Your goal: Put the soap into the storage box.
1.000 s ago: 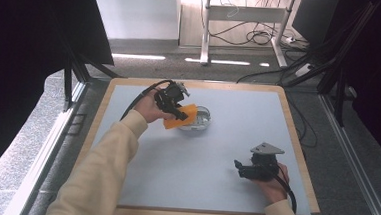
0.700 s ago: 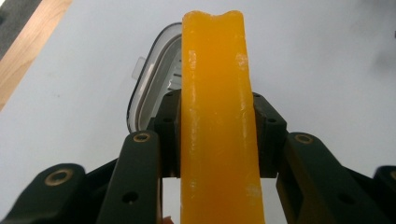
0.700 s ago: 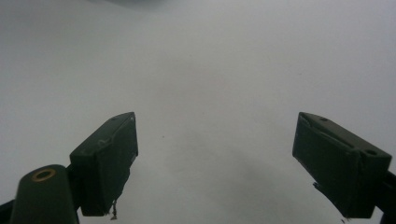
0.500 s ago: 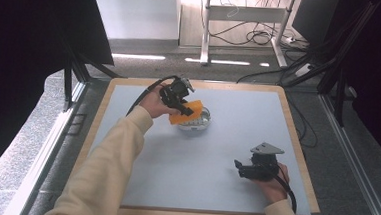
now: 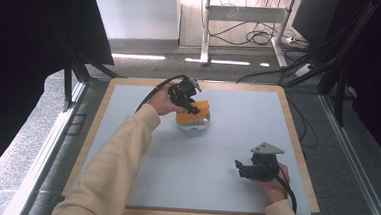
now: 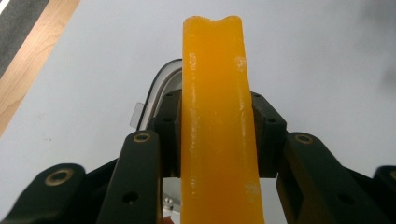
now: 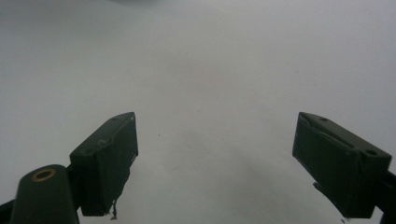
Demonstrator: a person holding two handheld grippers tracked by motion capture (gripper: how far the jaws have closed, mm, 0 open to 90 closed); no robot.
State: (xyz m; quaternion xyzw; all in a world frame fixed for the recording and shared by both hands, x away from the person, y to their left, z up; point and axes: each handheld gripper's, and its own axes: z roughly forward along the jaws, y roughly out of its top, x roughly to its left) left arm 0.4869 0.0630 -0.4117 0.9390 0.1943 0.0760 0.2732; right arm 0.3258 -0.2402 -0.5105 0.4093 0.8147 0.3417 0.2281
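My left gripper (image 5: 192, 106) is shut on an orange sponge (image 5: 194, 113), held over a small white and metal dish (image 5: 193, 125) near the far middle of the board. In the left gripper view the sponge (image 6: 217, 126) stands edge-on, pinched between both black pads, with the dish's rim (image 6: 156, 84) behind it. My right gripper (image 5: 238, 166) rests low at the near right of the board, jaws pointing left. In the right gripper view its jaws (image 7: 215, 163) stand wide apart with nothing between them above the pale surface.
The pale blue-grey board (image 5: 141, 149) has a wooden border (image 5: 296, 144). Dark frame posts (image 5: 72, 75) stand at the far left and right. Beyond the far edge are table legs and cables (image 5: 253, 36) on the floor.
My left gripper has carried the sponge to the right, from beside the dish's left side to over it. The right gripper has stayed put.
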